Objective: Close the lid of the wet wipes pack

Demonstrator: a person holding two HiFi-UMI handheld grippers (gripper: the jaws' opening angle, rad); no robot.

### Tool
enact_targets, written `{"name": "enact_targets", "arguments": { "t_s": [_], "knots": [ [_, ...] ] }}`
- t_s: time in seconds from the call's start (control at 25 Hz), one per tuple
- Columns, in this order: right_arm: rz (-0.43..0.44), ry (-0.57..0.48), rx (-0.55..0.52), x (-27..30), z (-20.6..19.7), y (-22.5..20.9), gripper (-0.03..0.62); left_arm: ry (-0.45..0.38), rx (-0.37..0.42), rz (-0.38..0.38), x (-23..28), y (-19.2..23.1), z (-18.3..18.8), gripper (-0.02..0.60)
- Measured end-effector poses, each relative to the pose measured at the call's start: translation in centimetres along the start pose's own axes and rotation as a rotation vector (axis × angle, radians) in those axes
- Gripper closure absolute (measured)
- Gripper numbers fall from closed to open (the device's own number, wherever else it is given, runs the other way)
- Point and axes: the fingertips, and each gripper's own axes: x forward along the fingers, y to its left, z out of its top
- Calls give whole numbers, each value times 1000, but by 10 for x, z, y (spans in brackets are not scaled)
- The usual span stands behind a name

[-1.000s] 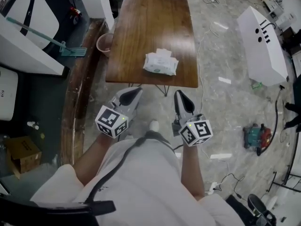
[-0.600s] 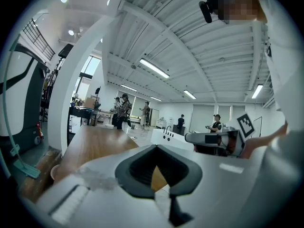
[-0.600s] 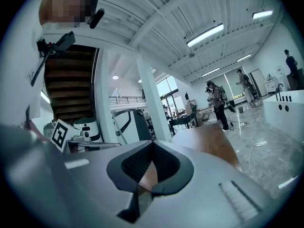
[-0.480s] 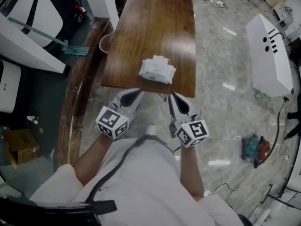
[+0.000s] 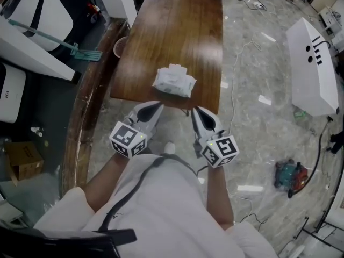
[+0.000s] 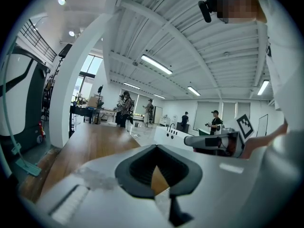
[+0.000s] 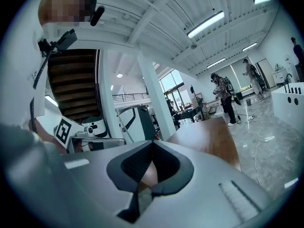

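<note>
The wet wipes pack [image 5: 173, 83], white with pale green print, lies near the front edge of the brown wooden table [image 5: 177, 26]. A white flap stands up at its far side. My left gripper [image 5: 152, 107] and right gripper [image 5: 197, 113] hover side by side just short of the table's front edge, both pointing at the pack, about a gripper's length from it. Nothing is between either pair of jaws, which meet at the tips. In the left gripper view my left gripper [image 6: 156, 175] covers the pack. The right gripper [image 7: 148, 167] hides it too in the right gripper view.
A pink basin [image 5: 119, 46] sits on the floor by the table's left side, beside a green-headed mop [image 5: 80, 52]. A long white cabinet [image 5: 314, 69] lies at the right. Cables and a red-green tool [image 5: 287, 173] are on the marble floor. People stand far off [image 6: 124, 107].
Both grippers have come closer to the table's front edge and the pack. Their jaws have stayed closed.
</note>
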Motion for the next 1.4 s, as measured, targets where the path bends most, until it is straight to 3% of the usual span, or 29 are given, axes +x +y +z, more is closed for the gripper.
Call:
{"name": "enact_targets", "arguments": {
  "t_s": [0.6, 0.92, 1.4],
  "knots": [
    [81, 33, 26, 19, -9, -7, 585, 33, 1, 59, 6, 14, -4, 580],
    [46, 70, 21, 42, -19, -10, 585, 47, -17, 55, 8, 47, -10, 578],
    [-17, 103, 7, 92, -40, -26, 585, 87, -55, -26, 34, 82, -37, 578]
  ]
}}
